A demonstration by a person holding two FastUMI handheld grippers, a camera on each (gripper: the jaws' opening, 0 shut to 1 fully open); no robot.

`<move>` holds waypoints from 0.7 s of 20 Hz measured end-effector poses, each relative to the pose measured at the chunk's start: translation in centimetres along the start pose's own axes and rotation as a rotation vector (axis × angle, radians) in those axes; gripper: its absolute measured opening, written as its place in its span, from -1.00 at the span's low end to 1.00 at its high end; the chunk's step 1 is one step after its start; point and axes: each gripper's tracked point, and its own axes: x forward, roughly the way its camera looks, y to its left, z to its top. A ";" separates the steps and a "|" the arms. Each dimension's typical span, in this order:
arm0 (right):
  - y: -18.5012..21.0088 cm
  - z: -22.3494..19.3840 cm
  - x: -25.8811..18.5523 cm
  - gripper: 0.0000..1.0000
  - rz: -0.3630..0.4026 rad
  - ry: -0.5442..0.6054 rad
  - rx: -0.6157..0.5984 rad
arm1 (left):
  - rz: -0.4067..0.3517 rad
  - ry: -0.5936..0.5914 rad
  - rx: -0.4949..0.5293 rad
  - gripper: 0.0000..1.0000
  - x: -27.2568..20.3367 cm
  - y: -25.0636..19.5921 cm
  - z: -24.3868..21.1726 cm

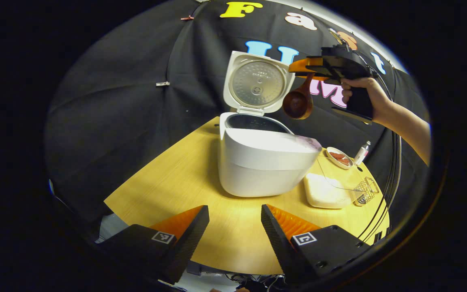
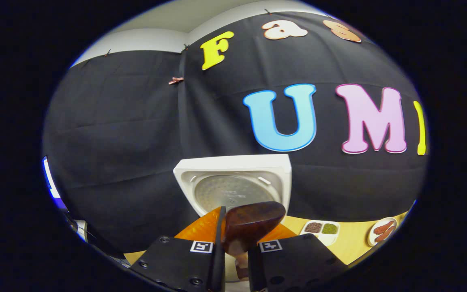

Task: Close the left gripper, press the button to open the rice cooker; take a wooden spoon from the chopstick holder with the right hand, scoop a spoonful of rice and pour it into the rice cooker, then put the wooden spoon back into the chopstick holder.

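On the pale wood-grain table [image 1: 185,178] the smooth white rice cooker [image 1: 264,164] stands with its lid up. Above its right side, the right gripper [image 1: 304,69] — held level by a hand [image 1: 365,91] — pinches the wooden spoon [image 1: 298,103], round bowl hanging down. The left gripper [image 1: 235,221] waits nearer, jaws parted and empty.

From my left gripper view, the white rice cooker [image 1: 264,162] stands mid-way on the round wooden table [image 1: 185,182], lid raised behind it. Right of it lies a white rectangular tray [image 1: 324,190]; behind that a small oval dish [image 1: 339,157], a bottle [image 1: 361,153], and what may be a wire basket [image 1: 366,191]. The dark wooden spoon [image 1: 298,103] hangs above the cooker's right side.
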 end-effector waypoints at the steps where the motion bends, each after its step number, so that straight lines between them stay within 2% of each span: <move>1: -1.2 0.6 -1.1 -0.47 -0.022 -0.015 0.010 | -0.015 0.005 0.007 0.80 0.1 -0.9 -0.2; 6: -9.4 2.8 -8.6 -0.47 -0.164 -0.056 0.018 | -0.093 0.014 0.063 0.80 0.8 -6.2 -0.2; 11: -18.7 2.1 -16.8 -0.47 -0.339 -0.051 0.020 | -0.166 0.031 0.116 0.80 1.2 -12.1 -0.7; 14: -23.5 0.8 -20.0 -0.47 -0.419 -0.037 0.049 | -0.204 0.046 0.154 0.81 1.2 -15.2 -1.1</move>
